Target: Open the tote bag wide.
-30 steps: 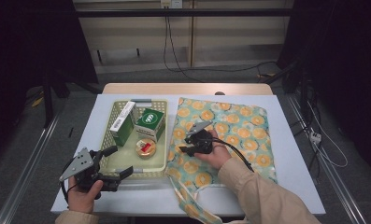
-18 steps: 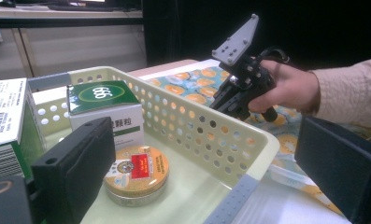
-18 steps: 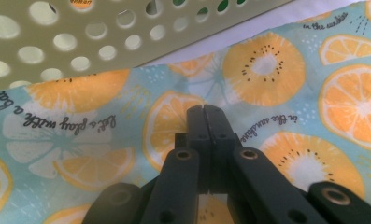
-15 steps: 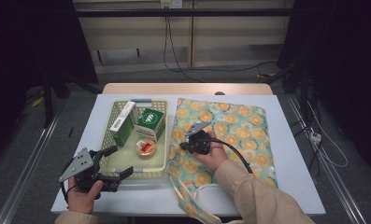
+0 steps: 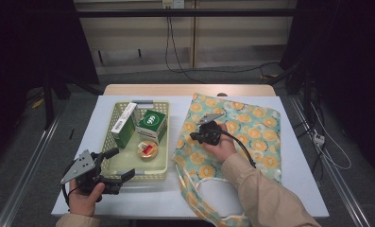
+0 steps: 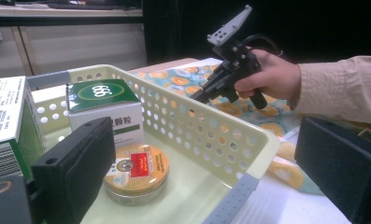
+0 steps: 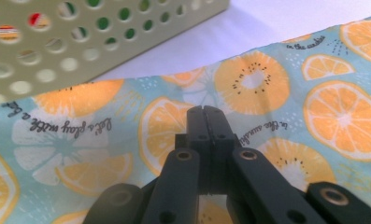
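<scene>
On the worktop, at three o'clock of the basket (image 5: pixel 162 166), the right tongs (image 5: pixel 193 136) have just closed, apparently pinching the orange-print bag (image 5: pixel 256 127). Left tongs (image 5: pixel 125 164) wait open at the basket's six o'clock rim. Next: lifting the bag's mouth open.

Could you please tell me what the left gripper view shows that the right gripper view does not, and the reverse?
Left gripper view adds: the basket's contents, a round tin and two boxes, the open left gripper, and the person's right hand holding the right gripper over the cloth.
Right gripper view adds: that gripper's jaws seen close, shut together, and the lettering printed on the cloth.
Both share: the perforated basket and the orange-slice bag on the table.
</scene>
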The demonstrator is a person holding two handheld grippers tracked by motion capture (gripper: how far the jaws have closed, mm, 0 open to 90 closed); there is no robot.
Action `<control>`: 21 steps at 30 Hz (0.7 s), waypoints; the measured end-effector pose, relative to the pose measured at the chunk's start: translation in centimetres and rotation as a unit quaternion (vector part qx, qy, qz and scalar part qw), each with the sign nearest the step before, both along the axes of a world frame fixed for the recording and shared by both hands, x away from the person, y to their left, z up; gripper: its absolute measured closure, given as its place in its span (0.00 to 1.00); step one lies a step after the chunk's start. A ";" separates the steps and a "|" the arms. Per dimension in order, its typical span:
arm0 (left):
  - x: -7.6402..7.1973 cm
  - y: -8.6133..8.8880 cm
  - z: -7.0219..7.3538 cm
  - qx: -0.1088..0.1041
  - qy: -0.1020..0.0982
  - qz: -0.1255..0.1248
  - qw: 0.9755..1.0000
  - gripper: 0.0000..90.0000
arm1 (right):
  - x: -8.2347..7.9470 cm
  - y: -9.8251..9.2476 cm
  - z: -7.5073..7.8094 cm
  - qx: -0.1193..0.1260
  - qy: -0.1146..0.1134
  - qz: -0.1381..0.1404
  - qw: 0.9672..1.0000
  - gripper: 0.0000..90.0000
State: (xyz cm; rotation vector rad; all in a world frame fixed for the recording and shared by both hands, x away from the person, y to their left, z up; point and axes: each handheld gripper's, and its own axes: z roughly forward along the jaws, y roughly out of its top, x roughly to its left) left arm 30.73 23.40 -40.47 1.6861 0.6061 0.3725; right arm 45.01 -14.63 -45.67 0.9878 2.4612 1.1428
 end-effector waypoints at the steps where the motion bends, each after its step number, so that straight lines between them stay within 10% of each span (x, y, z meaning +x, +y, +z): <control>1: 0.0 0.0 0.0 0.001 0.000 0.000 1.000 0.06 | 0.2 -0.1 0.0 0.002 -0.001 -0.003 1.000 1.00; 14: 0.0 0.1 -0.1 -0.001 0.002 0.001 1.000 0.06 | 3.2 -1.1 0.8 0.014 -0.017 -0.045 0.999 1.00; 21: 0.0 0.3 0.0 -0.004 0.001 0.002 1.000 0.06 | 1.8 -1.4 0.6 0.035 0.003 -0.013 0.999 1.00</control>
